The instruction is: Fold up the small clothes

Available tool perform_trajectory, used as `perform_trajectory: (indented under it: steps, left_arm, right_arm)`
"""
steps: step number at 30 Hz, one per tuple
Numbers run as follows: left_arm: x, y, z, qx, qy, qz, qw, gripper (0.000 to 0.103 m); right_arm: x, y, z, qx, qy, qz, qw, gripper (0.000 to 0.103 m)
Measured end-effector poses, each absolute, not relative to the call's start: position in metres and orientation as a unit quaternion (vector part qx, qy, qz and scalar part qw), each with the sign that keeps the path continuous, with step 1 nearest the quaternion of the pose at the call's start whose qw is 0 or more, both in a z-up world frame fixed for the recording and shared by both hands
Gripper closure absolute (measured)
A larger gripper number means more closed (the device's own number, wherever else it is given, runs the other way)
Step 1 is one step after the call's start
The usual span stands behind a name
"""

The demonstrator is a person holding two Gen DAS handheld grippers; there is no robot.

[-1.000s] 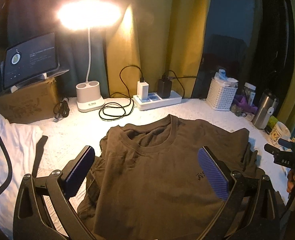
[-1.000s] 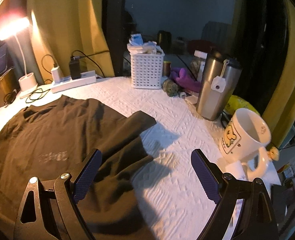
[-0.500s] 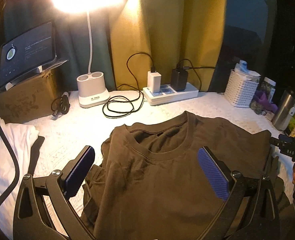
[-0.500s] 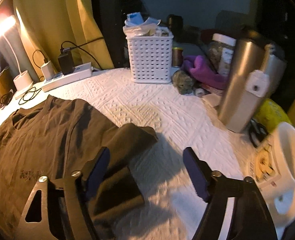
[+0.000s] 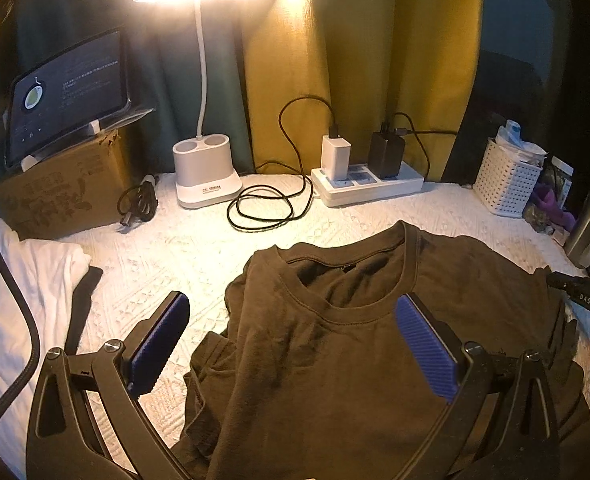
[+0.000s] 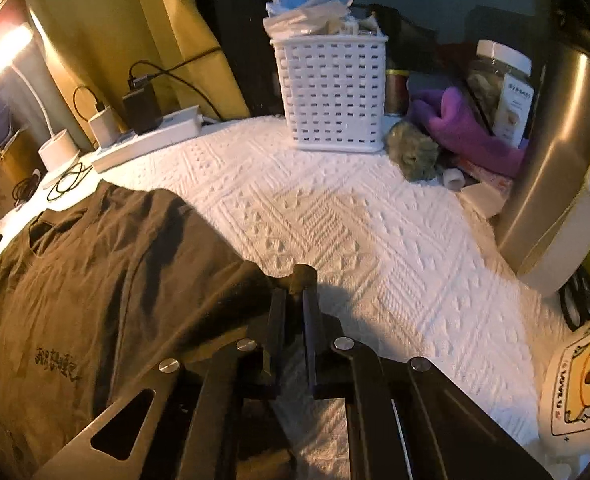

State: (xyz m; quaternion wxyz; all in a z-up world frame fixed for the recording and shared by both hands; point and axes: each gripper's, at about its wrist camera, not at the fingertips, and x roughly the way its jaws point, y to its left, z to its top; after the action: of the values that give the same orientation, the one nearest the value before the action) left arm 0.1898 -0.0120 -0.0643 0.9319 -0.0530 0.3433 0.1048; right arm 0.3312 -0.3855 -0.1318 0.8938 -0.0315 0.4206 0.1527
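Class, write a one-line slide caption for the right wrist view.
Right gripper shut on the sleeve edge of the dark T-shirt, which lies on a white textured cloth near a white basket.

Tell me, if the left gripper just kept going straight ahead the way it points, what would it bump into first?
Probably the brown T-shirt: the open left gripper points at its neckline. If it cleared the cloth, the power strip by the curtain lies beyond; depth is hard to judge.

Your right gripper (image 6: 294, 300) covers the T-shirt's (image 6: 95, 280) sleeve tip, so you can't see the pinched fabric. The shirt's hem runs off the bottom edge in both views. The mug (image 6: 575, 384) is cut by the right edge; its chest print is unreadable.
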Motion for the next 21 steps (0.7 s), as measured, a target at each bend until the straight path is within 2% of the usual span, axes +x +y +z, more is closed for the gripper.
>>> perform_trajectory:
  steps: [12,21]
  left_arm:
    - [0.170,0.020,-0.057,-0.067,0.324,0.092,0.939,0.001]
    - [0.167,0.053,-0.065,-0.059,0.334,0.094,0.936,0.001]
  right_arm:
    - [0.289,-0.375,-0.057,-0.077,0.362,0.080,0.925,0.097]
    - [0.318,-0.400,-0.074,-0.085,0.383,0.006,0.920,0.098]
